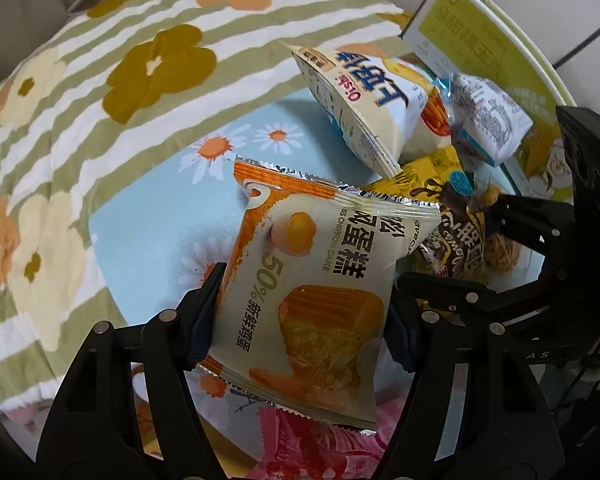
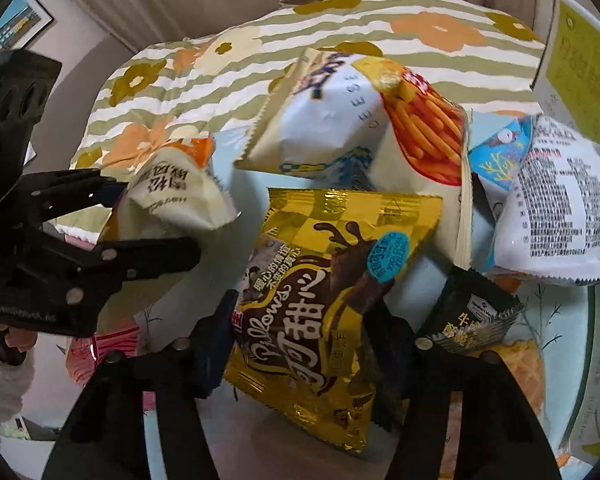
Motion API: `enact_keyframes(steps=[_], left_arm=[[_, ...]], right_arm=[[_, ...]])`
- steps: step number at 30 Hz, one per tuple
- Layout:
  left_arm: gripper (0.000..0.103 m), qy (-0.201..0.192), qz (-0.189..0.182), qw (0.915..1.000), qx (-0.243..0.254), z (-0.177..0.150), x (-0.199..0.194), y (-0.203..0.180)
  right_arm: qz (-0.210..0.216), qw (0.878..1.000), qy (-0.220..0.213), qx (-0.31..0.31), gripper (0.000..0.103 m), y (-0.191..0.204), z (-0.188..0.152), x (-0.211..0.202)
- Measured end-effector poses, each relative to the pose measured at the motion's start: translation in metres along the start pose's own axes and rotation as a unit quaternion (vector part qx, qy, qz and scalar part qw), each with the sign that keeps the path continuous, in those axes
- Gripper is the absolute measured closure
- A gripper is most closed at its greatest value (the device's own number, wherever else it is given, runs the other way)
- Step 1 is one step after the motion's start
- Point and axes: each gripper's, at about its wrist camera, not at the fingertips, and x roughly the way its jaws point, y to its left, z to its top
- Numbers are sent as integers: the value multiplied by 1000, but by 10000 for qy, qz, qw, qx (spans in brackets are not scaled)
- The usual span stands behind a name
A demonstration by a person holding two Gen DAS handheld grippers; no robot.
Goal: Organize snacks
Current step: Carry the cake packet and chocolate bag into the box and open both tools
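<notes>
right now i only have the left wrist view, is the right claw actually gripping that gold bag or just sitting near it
Observer: Gripping it. In the right wrist view the right claw is shut on the gold Pillows chocolate bag, with one finger on each side edge.
Operator: ok, anything next to it that i can't see from here
Observer: Yes. A small black packet lies just right of that claw's right finger, beside the gold bag.
</notes>
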Motion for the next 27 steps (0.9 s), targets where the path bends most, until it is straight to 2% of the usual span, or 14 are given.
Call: enact_keyframes(steps=[5, 13, 21, 27], left_arm=[[37, -181, 180, 9997, -60, 2, -15, 0], [37, -449, 242, 9987, -55, 8, -47, -17], [37, -873, 367, 9954, -110, 18, -94, -44], [37, -1189, 493, 9917, -25, 38, -128, -87]], right_arm=[[73, 9998, -151, -45, 51, 3, 3, -17], [169, 9990, -402, -82, 52, 7, -4, -51], [211, 9955, -917, -151, 52, 1, -12, -111], [167, 9907, -1344, -143, 51, -22, -15, -166]])
